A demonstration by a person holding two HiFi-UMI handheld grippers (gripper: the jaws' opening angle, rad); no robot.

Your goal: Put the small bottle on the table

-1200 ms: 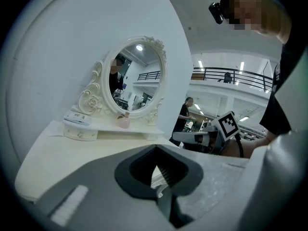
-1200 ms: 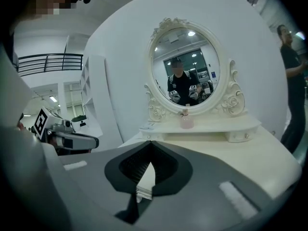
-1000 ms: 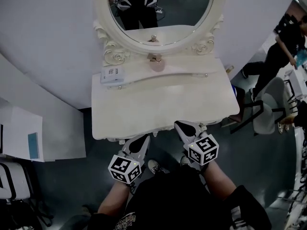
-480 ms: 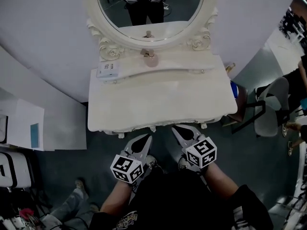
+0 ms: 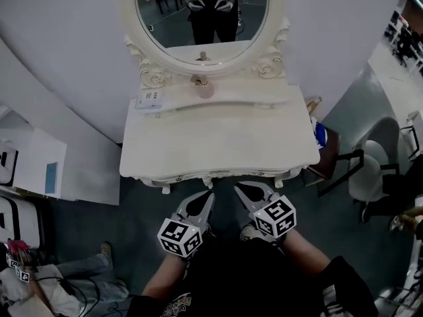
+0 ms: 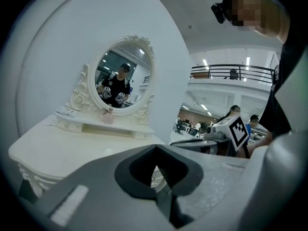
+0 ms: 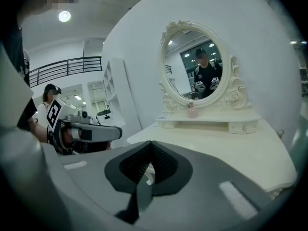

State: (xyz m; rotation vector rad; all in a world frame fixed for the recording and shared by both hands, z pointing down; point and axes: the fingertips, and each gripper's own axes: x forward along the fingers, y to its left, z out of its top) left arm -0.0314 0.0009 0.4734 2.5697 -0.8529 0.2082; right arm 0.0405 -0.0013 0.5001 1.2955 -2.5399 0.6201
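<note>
I see the left gripper point(image 5: 206, 195) and right gripper point(image 5: 239, 189) side by side just short of the dressing table point(image 5: 218, 140), at its near edge. Both have jaws pressed together, nothing between them. The small pink bottle point(image 5: 204, 88) stands upright on the raised back shelf point(image 5: 254, 96) under the oval mirror point(image 5: 201, 15), well apart from both

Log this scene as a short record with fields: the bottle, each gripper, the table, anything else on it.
dressing table: white, with an oval mirror at the back
small bottle: pink, upright on the raised shelf below the mirror
left gripper: shut, empty, short of the table's near edge
right gripper: shut, empty, beside the left one
white box: on the shelf's left end
</note>
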